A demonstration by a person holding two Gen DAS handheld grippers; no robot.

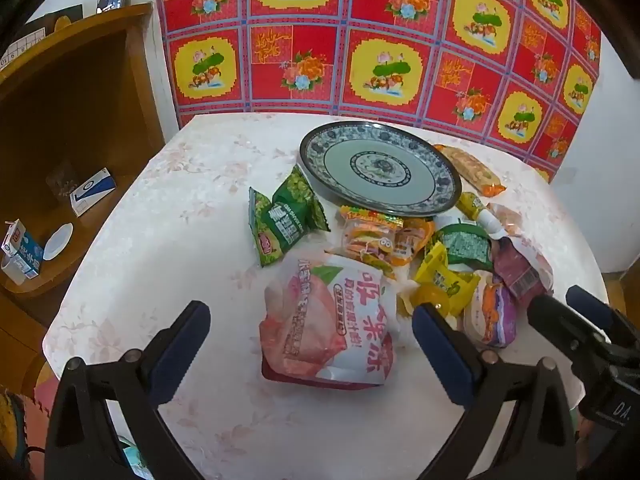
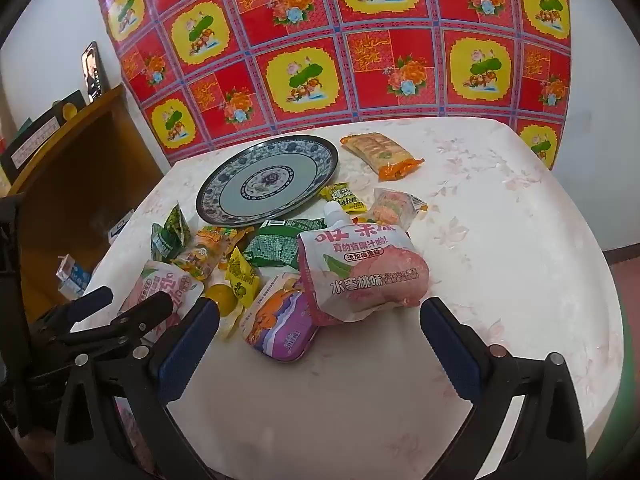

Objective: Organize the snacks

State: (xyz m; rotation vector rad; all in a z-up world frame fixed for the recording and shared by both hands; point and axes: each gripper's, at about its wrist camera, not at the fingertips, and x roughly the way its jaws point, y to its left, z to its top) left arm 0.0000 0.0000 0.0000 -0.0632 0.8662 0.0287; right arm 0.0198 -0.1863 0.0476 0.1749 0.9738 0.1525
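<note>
A blue-and-white patterned plate [image 1: 380,168] [image 2: 268,182] lies empty near the back of the table. In front of it lies a heap of snacks: two pink peach jelly pouches [image 1: 328,320] [image 2: 360,272], a green packet [image 1: 286,216], a purple pack [image 2: 280,324], small yellow packets [image 1: 440,276] and an orange cracker pack [image 2: 380,154]. My left gripper [image 1: 310,316] is open and hovers over the near pink pouch, its pads apart from it. My right gripper [image 2: 320,312] is open above the purple pack and the second pouch, holding nothing.
The table has a white floral cloth [image 2: 500,240]. A red and yellow patterned sheet [image 1: 360,40] hangs behind it. A wooden shelf unit [image 1: 72,140] at the left holds small boxes and a white dish. The right gripper's fingers [image 1: 568,320] show at the left view's right edge.
</note>
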